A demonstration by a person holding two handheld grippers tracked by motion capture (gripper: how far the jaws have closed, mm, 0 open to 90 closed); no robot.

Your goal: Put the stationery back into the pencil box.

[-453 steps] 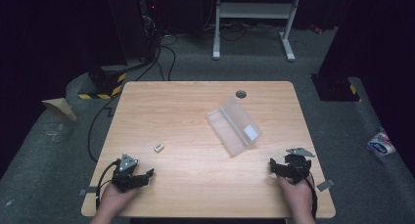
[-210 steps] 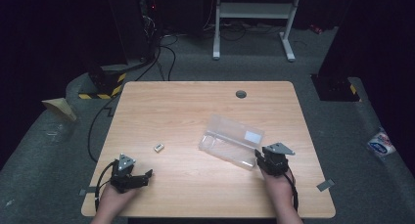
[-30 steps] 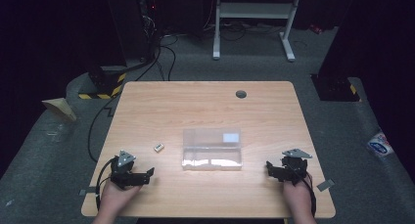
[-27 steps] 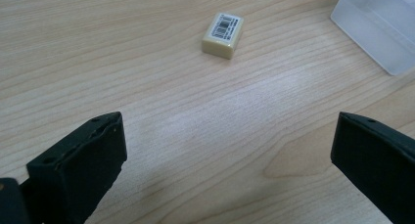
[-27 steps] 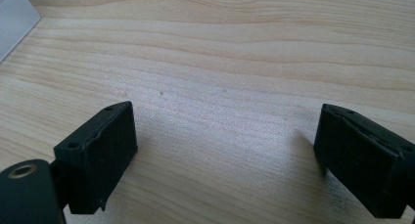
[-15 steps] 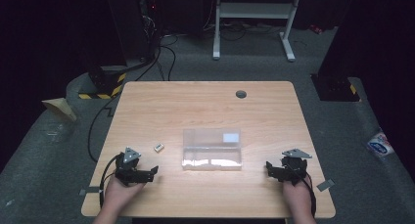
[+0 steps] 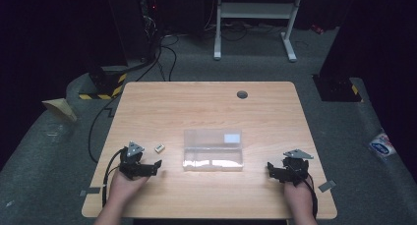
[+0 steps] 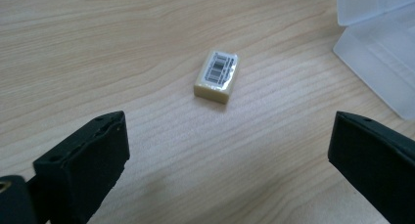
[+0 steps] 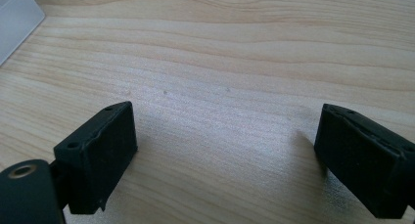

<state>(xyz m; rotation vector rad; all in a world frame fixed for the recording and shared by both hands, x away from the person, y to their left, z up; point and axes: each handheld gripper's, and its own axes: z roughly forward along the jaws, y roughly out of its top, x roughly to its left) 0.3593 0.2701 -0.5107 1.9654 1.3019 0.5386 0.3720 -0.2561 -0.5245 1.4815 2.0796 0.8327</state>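
A clear plastic box (image 7: pixel 213 149) with a white label lies open and flat at the middle of the wooden table (image 7: pixel 206 107). A small cream eraser (image 7: pixel 159 148) with a barcode label rests to its left; it appears ahead of the jaws in the left gripper view (image 8: pixel 217 76), with the box's edge (image 8: pixel 379 53) at the upper right. My left gripper (image 7: pixel 154 167) is open, a short way in front of the eraser, nothing between its jaws. My right gripper (image 7: pixel 271 170) is open over bare wood (image 9: pixel 225 111) near the front right, to the right of the box.
A dark round grommet (image 7: pixel 242 94) sits near the table's far edge. Cables (image 7: pixel 147 58) and a white stand (image 7: pixel 255 14) occupy the floor behind. A blue-and-white packet (image 7: pixel 382 145) lies on the floor at the right.
My left gripper has edged right and slightly forward toward the eraser. The box and the right gripper have stayed where they were.
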